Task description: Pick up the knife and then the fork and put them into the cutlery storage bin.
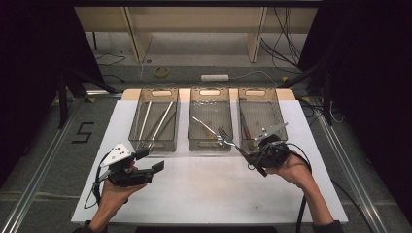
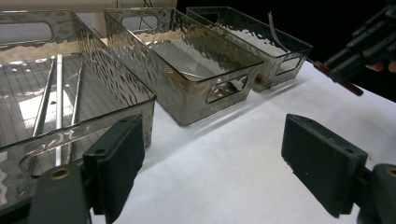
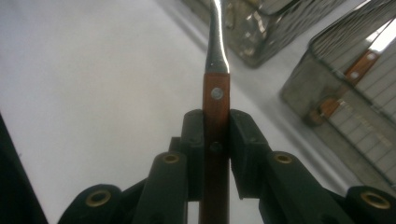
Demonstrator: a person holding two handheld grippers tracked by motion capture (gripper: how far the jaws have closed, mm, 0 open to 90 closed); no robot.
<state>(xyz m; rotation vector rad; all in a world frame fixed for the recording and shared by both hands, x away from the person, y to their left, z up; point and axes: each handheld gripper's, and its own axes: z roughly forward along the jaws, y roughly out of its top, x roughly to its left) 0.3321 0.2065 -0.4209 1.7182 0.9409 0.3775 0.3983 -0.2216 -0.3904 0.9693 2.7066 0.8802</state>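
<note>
High view: right gripper clamps fork by wooden handle, long axis pointing eleven o'clock, tines over near rim of middle bin. Left gripper hangs wide, empty, well apart at nine o'clock.

Left gripper: jaws spread wide with nothing between them, over bare white table. Beyond its left jaw stands the nearest smoked bin holding long metal rods; a second bin and a third bin sit further right. Upper right, well apart, the right gripper carries a brown-handled utensil.
</note>
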